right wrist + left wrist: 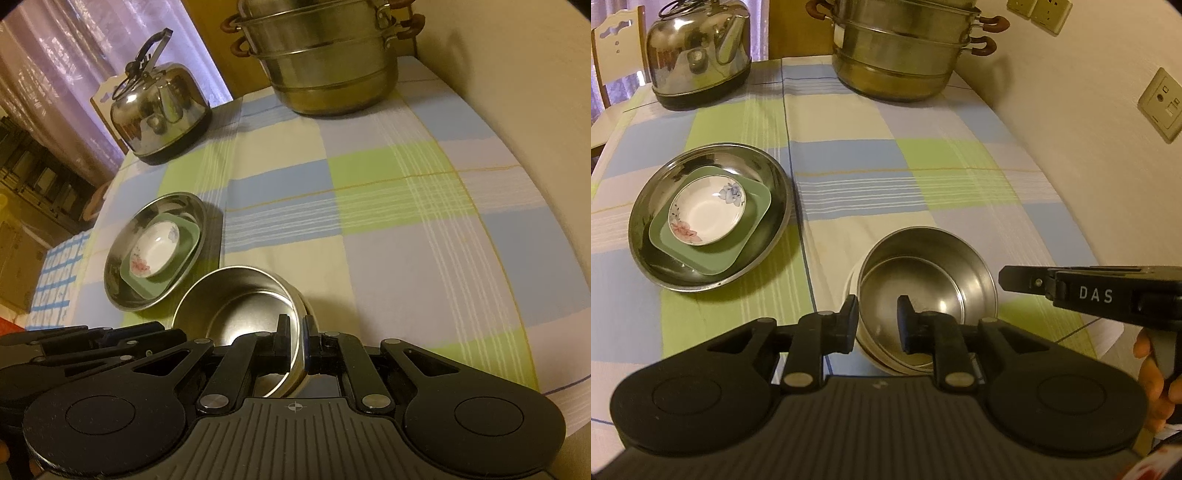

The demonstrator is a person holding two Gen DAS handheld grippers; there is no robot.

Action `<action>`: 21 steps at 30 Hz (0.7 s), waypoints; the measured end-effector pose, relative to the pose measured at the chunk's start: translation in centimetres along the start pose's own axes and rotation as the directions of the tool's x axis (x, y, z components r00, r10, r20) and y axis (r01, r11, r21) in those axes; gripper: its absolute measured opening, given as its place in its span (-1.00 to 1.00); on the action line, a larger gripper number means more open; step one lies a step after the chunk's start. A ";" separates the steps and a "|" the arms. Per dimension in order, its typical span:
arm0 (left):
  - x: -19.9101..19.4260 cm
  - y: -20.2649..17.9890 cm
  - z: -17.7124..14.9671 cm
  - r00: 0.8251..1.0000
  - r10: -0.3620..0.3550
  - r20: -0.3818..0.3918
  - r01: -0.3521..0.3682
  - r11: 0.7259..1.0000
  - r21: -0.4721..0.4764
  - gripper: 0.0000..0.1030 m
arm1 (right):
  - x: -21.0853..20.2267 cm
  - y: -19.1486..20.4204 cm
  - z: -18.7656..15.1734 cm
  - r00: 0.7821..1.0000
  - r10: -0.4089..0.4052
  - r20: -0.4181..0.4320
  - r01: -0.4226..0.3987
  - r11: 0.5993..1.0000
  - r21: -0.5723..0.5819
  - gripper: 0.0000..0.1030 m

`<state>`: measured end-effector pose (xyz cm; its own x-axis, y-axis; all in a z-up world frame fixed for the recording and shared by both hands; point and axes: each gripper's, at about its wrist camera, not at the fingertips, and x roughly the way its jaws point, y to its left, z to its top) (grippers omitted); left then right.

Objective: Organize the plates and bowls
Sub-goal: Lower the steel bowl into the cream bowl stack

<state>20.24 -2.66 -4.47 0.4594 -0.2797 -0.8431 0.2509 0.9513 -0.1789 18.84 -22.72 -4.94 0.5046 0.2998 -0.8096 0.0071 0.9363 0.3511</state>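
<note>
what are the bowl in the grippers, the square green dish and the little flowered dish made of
The bowl looks like stainless steel: brushed grey walls with soft reflections. The square green dish seems glazed ceramic or maybe melamine; its matte, even colour leaves that open. The flowered dish looks like glossy white porcelain, with printed blossoms and a bright glint.

Bare tablecloth [424,236] lies open on the right — kettle [159,110] and steamer pot [332,70] block the far edge.

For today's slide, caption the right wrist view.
Right tool shut on round steel bowl's rim, beside stacked steel, green and floral dishes.
</note>
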 end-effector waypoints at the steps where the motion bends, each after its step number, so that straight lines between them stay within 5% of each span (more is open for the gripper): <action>1: 0.0 0.0 -0.1 1.000 0.003 0.000 -0.003 1.000 -0.003 -0.61 | 0.0 -0.1 0.0 1.000 0.003 -0.002 -0.003 1.000 -0.001 -0.88; 18: -1.9 -1.7 -1.8 0.998 0.051 0.035 -0.049 0.998 -0.042 -0.19 | -1.5 -0.6 -0.9 0.998 0.058 -0.015 -0.059 0.997 -0.051 -0.83; 21: -2.5 -2.0 -2.3 0.997 0.061 0.040 -0.059 0.997 -0.051 -0.12 | -1.8 -0.6 -1.3 0.998 0.065 -0.017 -0.066 0.996 -0.066 -0.67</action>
<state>16.61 -3.55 -3.23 0.5076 -0.2261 -0.8314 0.1800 0.9715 -0.1543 16.81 -23.59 -4.26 0.4889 0.3633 -0.7931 -0.0833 0.9245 0.3721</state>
